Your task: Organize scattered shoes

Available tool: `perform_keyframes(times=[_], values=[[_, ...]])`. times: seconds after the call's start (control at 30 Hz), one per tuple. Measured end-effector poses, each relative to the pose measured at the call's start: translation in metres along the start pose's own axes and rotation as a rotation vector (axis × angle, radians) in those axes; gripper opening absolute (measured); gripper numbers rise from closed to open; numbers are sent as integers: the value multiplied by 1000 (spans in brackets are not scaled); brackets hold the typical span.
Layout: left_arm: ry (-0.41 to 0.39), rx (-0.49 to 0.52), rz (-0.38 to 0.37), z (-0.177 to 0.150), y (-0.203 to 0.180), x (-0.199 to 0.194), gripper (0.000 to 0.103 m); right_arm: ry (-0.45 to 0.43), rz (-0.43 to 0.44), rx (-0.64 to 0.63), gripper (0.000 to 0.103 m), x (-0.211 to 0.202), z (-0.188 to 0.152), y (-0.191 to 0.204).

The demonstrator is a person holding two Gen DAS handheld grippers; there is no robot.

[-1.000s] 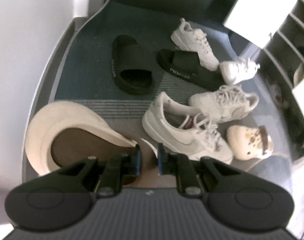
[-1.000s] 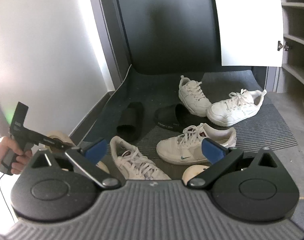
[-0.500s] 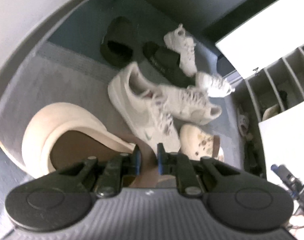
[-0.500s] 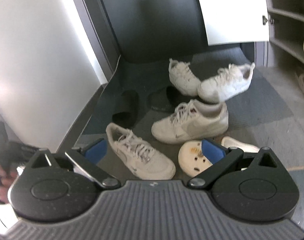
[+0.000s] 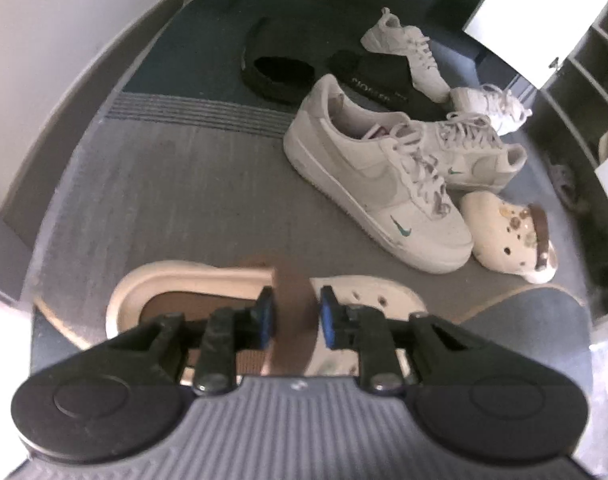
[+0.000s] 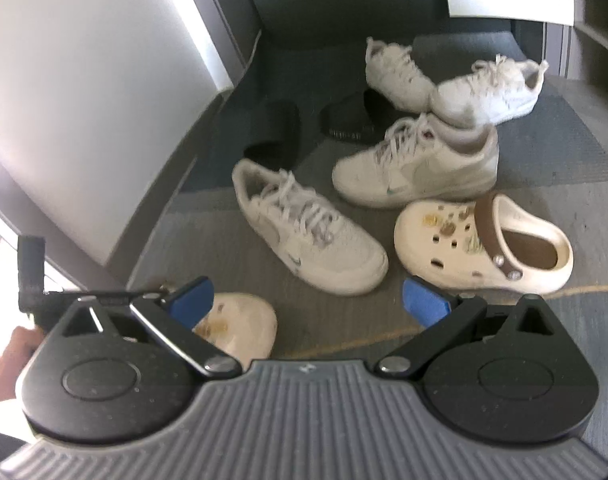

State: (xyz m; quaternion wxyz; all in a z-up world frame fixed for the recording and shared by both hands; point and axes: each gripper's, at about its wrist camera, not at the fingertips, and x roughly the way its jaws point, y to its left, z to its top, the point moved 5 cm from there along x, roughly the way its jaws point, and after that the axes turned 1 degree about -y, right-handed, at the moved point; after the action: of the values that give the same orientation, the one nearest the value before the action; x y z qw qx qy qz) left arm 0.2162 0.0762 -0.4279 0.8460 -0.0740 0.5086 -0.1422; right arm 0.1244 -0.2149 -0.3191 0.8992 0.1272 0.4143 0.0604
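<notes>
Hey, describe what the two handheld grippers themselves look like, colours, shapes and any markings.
Both look alike. The left gripper and the right gripper each have a grey ribbed body with a small pale mark at its front edge, two rounded black housings with a raised disc, black linkage arms on silver pivot screws, and blue pads on the fingertips. No sleeve shows; cables cannot be made out.

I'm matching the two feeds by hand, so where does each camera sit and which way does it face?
Left wrist: on the left gripper, looking down past opening jaws that straddle a cream clog's brown strap.
Right wrist: on the right gripper, jaws open and empty; a hand shows at left.
Shared: the second clog and the sneakers.
</notes>
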Motion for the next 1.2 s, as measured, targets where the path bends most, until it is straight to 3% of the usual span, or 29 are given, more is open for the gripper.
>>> perform_keyframes(times=[0.13,0.23,0.3,0.47,0.6,0.7,0.87,1.0,1.07,1.1,1.2], values=[[7,27,-30,4,-6,12,36,19,-8,-5,103,5,-4,4],[-7,-6,-51,4,-3,7,61,32,-18,-9,103,9,-2,6],[-30,1,-18,0,-1,-1,79,42,-28,-13,103,13,2,10],[-75,-3,-39,-17,6,-31,81,104,-27,1,103,37,19,42],[-121,-64,-57,-26,24,-57,84,191,7,-93,103,63,24,96],[-175,-98,-27,-30,44,-73,85,251,12,-148,103,89,20,135],[-213,-213,9,-33,80,-84,86,328,-93,-117,103,149,3,174],[-259,-320,-3,-34,106,-96,86,291,-163,-144,102,185,-19,188],[-275,-346,-6,-37,113,-102,86,311,-179,-111,85,197,-30,187],[-280,-357,-4,-38,116,-104,86,330,-183,-90,70,202,-37,186],[-285,-397,-10,-42,122,-106,86,329,-267,-116,70,209,-48,186]])
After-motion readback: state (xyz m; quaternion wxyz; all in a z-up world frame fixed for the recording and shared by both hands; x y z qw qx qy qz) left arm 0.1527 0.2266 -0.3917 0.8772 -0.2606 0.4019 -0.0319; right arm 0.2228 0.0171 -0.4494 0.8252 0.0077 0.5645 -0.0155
